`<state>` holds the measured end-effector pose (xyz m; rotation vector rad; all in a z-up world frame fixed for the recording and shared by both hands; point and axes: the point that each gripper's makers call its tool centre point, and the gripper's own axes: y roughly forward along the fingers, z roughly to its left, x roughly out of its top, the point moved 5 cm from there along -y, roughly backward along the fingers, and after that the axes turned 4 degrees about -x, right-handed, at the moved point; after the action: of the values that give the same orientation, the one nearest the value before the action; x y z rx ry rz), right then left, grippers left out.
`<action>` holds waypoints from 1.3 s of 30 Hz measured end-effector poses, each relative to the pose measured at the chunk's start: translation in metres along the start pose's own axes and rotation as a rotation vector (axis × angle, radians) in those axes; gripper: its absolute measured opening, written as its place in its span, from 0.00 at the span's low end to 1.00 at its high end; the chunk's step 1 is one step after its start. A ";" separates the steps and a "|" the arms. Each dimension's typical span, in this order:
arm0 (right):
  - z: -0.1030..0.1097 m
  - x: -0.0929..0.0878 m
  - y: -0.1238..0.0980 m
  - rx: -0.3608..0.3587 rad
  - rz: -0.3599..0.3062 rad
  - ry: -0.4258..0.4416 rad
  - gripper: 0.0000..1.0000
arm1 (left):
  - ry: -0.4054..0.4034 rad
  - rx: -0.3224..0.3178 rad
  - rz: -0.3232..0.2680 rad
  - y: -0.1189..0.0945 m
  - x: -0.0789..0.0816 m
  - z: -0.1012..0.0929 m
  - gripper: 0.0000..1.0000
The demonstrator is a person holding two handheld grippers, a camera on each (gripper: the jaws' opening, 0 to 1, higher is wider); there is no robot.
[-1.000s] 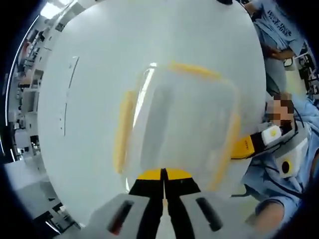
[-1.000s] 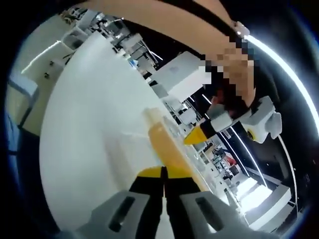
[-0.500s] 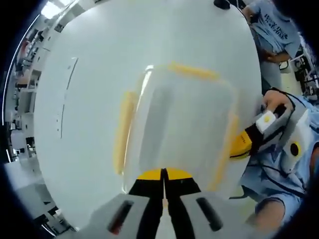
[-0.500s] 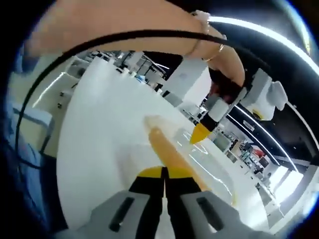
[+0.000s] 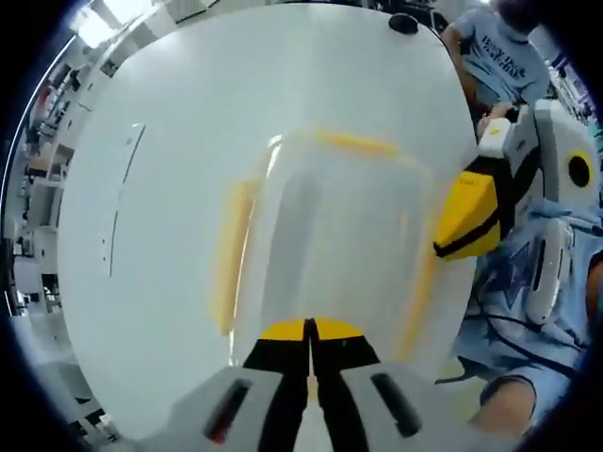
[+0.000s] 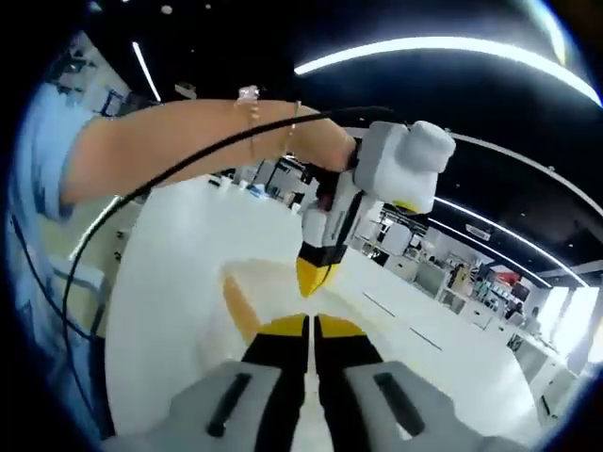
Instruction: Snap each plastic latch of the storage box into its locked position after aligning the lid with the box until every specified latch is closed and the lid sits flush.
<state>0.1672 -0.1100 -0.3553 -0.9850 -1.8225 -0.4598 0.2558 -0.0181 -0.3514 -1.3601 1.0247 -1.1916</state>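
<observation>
Box (image 5: pixel 339 245), clear with yellow latches (image 5: pixel 231 250), sits lid-on on the white table (image 5: pixel 170 141) just ahead of your left gripper (image 5: pixel 309 330), whose jaws are pressed together on nothing; your right gripper (image 6: pixel 311 325), likewise closed and empty, rides raised beside the box's right edge

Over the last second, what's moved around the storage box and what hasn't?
The right gripper has lifted away from the latch on its side of the storage box, where its tip sat a second ago, jaws together. The left gripper stays shut at the near edge of the lid. The box, its yellow latches and the white table haven't shifted.
</observation>
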 end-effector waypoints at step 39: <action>-0.067 -0.029 0.106 0.122 0.273 -0.147 0.06 | 0.176 0.038 -0.080 0.001 0.002 -0.003 0.00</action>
<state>0.2955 -0.1044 -0.3629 -1.1870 -1.7871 -0.1103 0.2530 -0.0208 -0.3525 -1.2937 1.0729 -1.4034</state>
